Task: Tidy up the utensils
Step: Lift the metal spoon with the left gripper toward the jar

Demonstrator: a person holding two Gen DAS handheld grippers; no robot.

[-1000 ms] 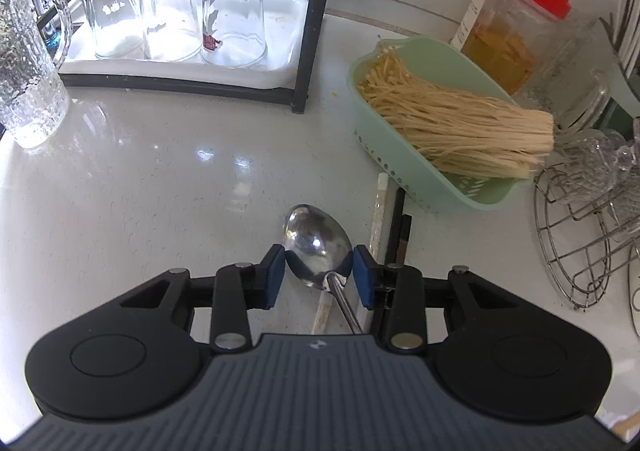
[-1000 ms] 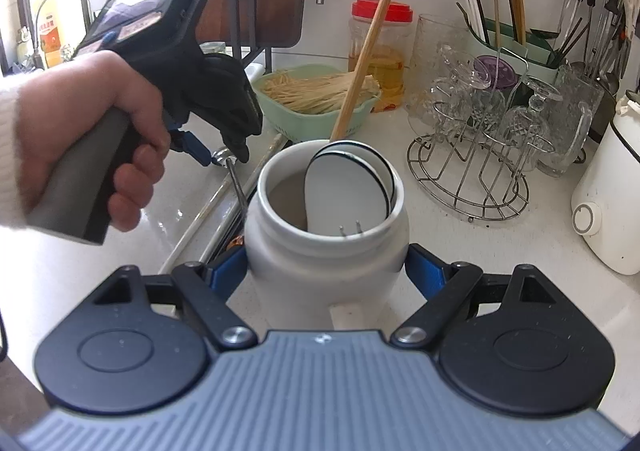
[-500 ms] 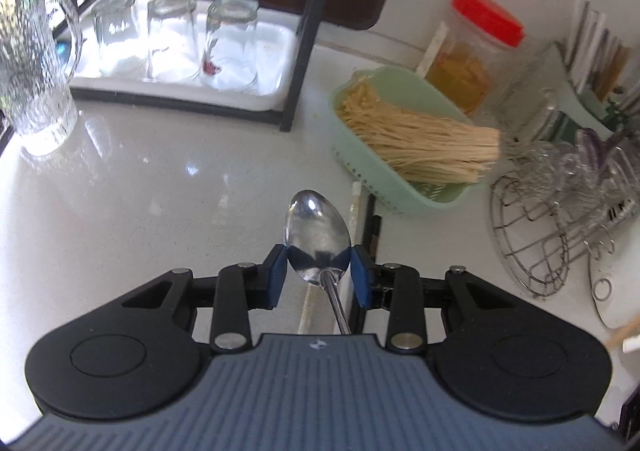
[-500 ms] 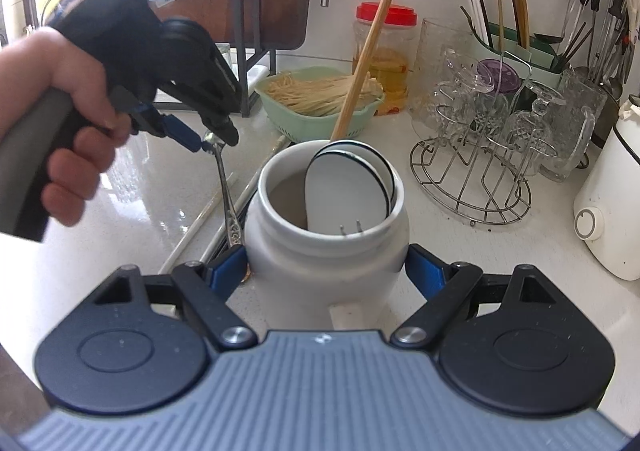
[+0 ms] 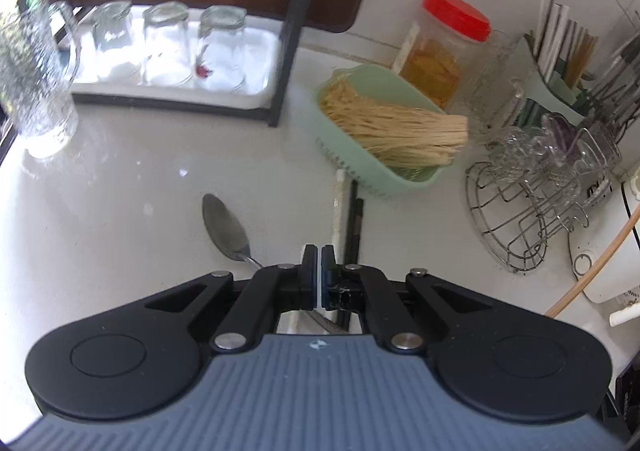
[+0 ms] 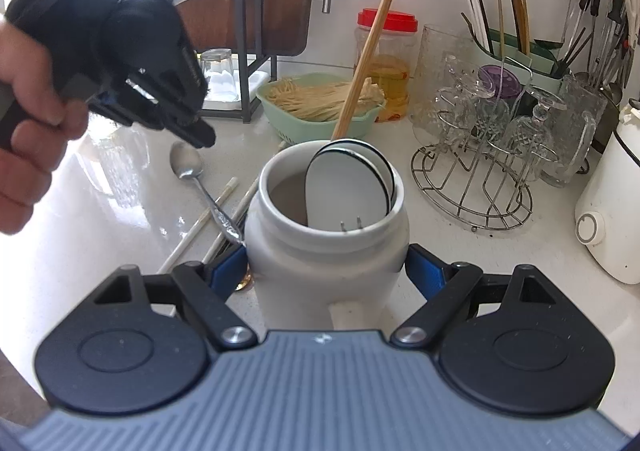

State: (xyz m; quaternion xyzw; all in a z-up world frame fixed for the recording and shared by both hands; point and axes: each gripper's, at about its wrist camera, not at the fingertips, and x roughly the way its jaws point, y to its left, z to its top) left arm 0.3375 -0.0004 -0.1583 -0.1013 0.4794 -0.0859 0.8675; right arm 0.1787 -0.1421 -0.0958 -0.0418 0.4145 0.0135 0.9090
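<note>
A metal spoon [image 5: 226, 227] lies on the white counter, bowl away from me, just left of my left gripper [image 5: 319, 263], whose pads are pressed together with nothing between them. In the right wrist view the spoon [image 6: 188, 167] rests with its handle against the white jar [image 6: 326, 251], and the left gripper [image 6: 192, 135] hovers above it. My right gripper [image 6: 326, 271] is shut on the white jar. The jar holds a white spatula [image 6: 346, 183] and a wooden stick [image 6: 370, 47]. Chopsticks [image 6: 200, 219] lie on the counter left of the jar.
A green basket of noodles [image 5: 384, 131], a red-lidded jar [image 5: 440, 47] and a wire glass rack [image 5: 532, 211] stand at the right. A tray of upturned glasses [image 5: 168, 47] and a glass pitcher [image 5: 32, 79] are at the back left. A white appliance [image 6: 612, 207] stands far right.
The spoon slipped out of my left gripper and now lies on the counter. The left jaws closed fully on nothing and the gripper rose. The right gripper held still on the jar.
</note>
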